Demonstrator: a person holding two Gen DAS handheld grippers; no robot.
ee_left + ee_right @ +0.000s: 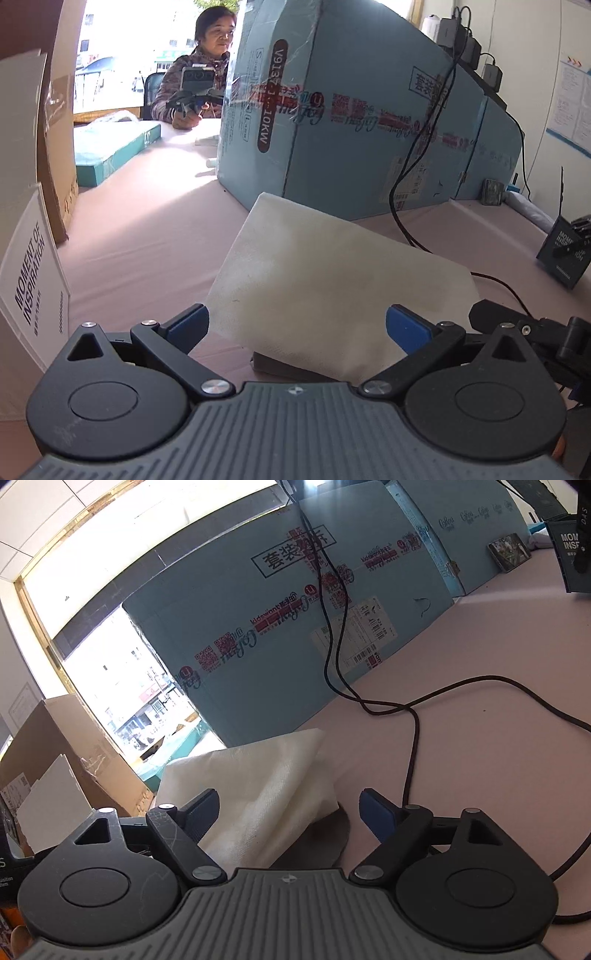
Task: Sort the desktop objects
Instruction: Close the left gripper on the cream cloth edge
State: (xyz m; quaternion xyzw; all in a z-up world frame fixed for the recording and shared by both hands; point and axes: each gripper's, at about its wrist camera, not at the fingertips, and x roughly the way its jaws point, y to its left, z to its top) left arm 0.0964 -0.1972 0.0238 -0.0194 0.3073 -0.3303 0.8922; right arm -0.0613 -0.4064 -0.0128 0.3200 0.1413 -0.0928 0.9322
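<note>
A white folded cloth (325, 273) lies tilted on the pink table (147, 236), propped over a low grey object (266, 363) at its near edge. My left gripper (297, 326) is open, its blue-padded fingers (188, 326) on either side of the cloth's near part without pinching it. In the right wrist view the same cloth (258, 782) fills the left half of the gap of my open right gripper (290, 812). It touches the left finger (201, 814), and a dark rounded thing (328, 840) shows beneath it.
A big teal carton (369, 110) stands just behind the cloth, with black cables (410, 746) trailing across the table. A dark printed box (565, 254) sits right, and a white printed box (33, 280) and brown cardboard (55, 155) sit left. A person (195, 74) sits across the table holding another gripper.
</note>
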